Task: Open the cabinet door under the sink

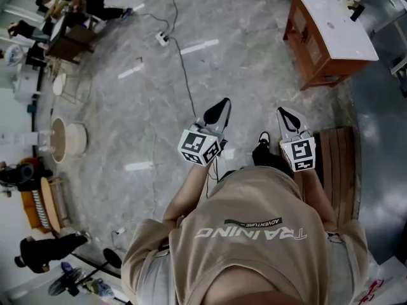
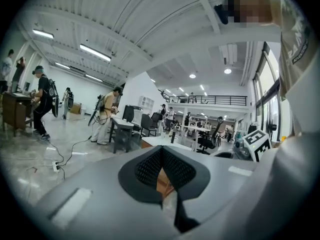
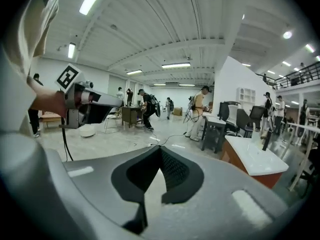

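Note:
The sink cabinet (image 1: 331,37) is a brown wooden unit with a white top, standing on the floor at the far right of the head view; its doors (image 1: 306,35) face left and look closed. My left gripper (image 1: 220,108) and right gripper (image 1: 285,115) hang side by side at waist height, well short of the cabinet. Each is shut, with nothing between its fingers. In the right gripper view the cabinet's white top (image 3: 255,159) lies ahead to the right of the right gripper (image 3: 160,149). In the left gripper view the cabinet (image 2: 159,142) shows just beyond the left gripper (image 2: 161,150).
A power strip (image 1: 162,39) and its cable (image 1: 186,81) run across the grey floor ahead. A slatted wooden bench (image 1: 338,167) stands at my right. People work at desks (image 1: 73,18) at far left, near a round tub (image 1: 67,138).

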Demonstrator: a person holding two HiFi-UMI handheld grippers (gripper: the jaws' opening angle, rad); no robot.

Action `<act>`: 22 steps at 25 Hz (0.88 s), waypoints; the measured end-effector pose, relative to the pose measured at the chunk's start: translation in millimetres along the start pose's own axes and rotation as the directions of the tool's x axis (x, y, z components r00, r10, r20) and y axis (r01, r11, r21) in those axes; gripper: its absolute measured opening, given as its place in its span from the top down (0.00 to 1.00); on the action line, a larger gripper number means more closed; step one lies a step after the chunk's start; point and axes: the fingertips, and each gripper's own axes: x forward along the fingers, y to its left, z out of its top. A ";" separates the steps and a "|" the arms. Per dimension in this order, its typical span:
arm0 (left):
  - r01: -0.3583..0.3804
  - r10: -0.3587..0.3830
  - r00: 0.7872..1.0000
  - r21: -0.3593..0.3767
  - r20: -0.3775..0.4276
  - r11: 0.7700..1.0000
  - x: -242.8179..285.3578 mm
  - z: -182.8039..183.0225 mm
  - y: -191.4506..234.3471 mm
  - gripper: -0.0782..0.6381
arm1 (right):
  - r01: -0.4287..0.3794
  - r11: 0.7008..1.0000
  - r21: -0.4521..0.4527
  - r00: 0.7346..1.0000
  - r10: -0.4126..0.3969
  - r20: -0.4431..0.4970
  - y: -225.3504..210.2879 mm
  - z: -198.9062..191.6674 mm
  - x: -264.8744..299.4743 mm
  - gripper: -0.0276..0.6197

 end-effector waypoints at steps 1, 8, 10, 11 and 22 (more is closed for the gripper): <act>0.004 -0.004 1.000 0.000 -0.002 1.000 11.9 4.1 2.7 0.87 | -0.010 1.000 0.005 1.000 0.010 0.004 -8.3 -0.5 8.4 0.96; -0.046 0.044 0.997 -0.029 -0.071 0.999 73.6 7.6 36.0 0.87 | -0.007 0.986 0.166 0.999 0.001 0.039 -92.2 6.7 53.4 0.96; -0.050 0.045 0.995 -0.051 -0.093 0.997 94.3 0.6 41.4 0.87 | 0.003 0.986 0.164 0.999 -0.011 0.046 -117.9 9.6 63.4 0.96; -0.046 0.040 0.994 -0.059 -0.098 0.997 105.3 -2.3 41.8 0.87 | 0.003 0.987 0.161 0.999 -0.011 0.046 -128.8 9.5 67.5 0.96; 0.005 -0.015 0.994 -0.094 -0.107 0.996 193.9 8.8 50.1 0.87 | -0.011 0.980 0.197 1.000 0.015 -0.020 -185.2 -2.7 106.0 0.96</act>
